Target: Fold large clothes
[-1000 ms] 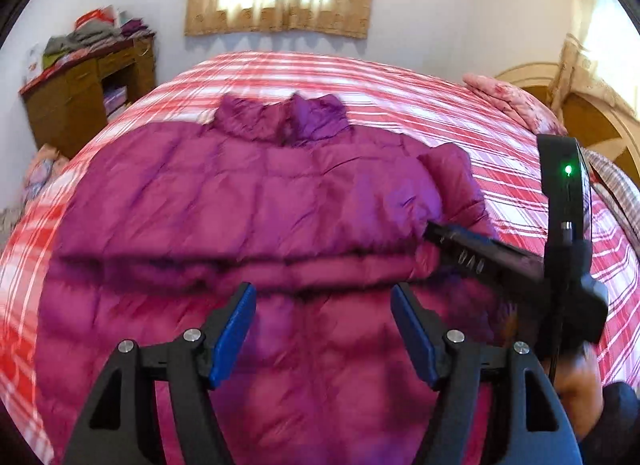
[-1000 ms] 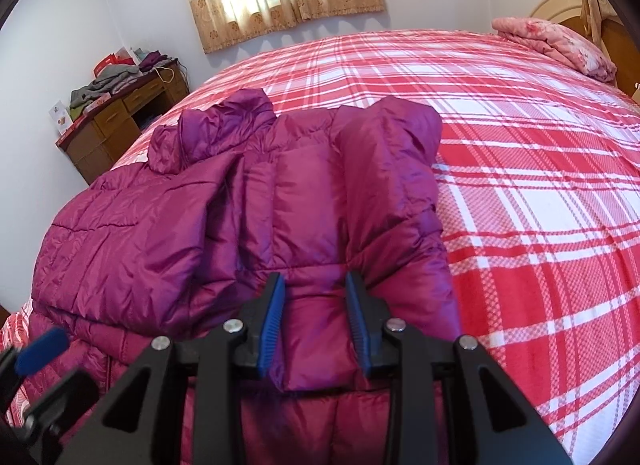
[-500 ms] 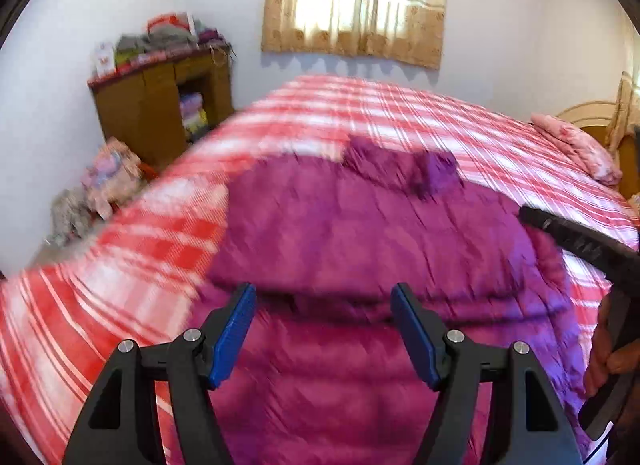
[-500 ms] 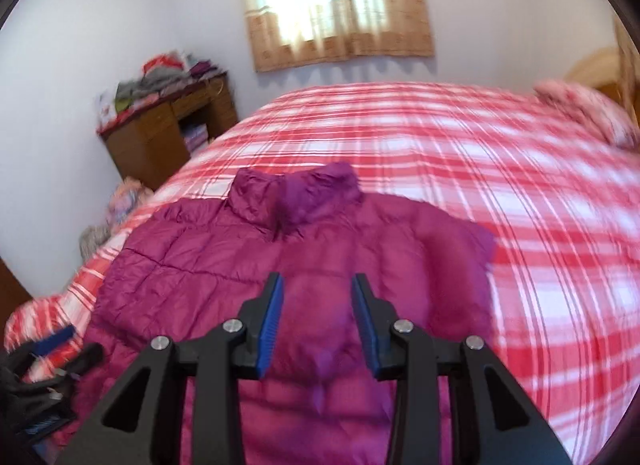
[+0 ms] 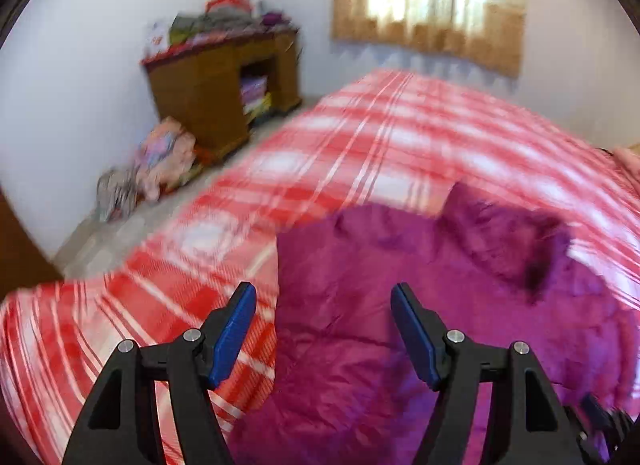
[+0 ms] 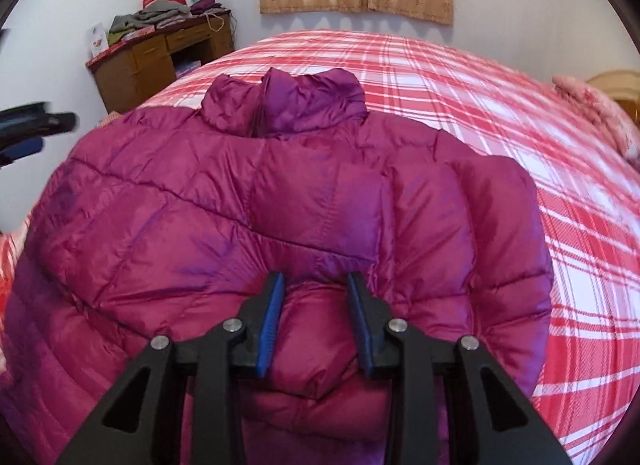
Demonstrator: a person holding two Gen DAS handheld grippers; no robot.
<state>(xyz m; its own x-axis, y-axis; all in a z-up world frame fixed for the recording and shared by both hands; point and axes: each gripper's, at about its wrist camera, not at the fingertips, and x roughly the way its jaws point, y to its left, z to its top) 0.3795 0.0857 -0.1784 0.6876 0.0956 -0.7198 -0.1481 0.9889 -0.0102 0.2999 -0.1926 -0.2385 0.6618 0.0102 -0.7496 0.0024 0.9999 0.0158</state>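
Note:
A magenta puffer jacket (image 6: 256, 185) lies spread on the red plaid bed (image 6: 480, 85), collar (image 6: 308, 101) toward the window. Its right sleeve is folded in over the body. My right gripper (image 6: 315, 281) has the puffy sleeve end (image 6: 316, 329) between its blue pads, which press on both sides as the jaws close. In the left wrist view my left gripper (image 5: 323, 293) hangs open above the jacket's (image 5: 400, 305) left edge, with nothing between its fingers. The left gripper (image 6: 24, 141) also shows at the left rim of the right wrist view.
A wooden desk (image 6: 160, 53) stacked with clothes stands against the wall at back left. A heap of fabric (image 5: 160, 157) lies on the floor beside it. A pink pillow (image 6: 592, 105) rests at the bed's right end. Bare bedspread (image 5: 360, 145) stretches beyond the jacket.
My left gripper swung left, from over the jacket's middle to its left edge, staying open. The right gripper carried the sleeve end inward; the sleeve now lies folded over the body.

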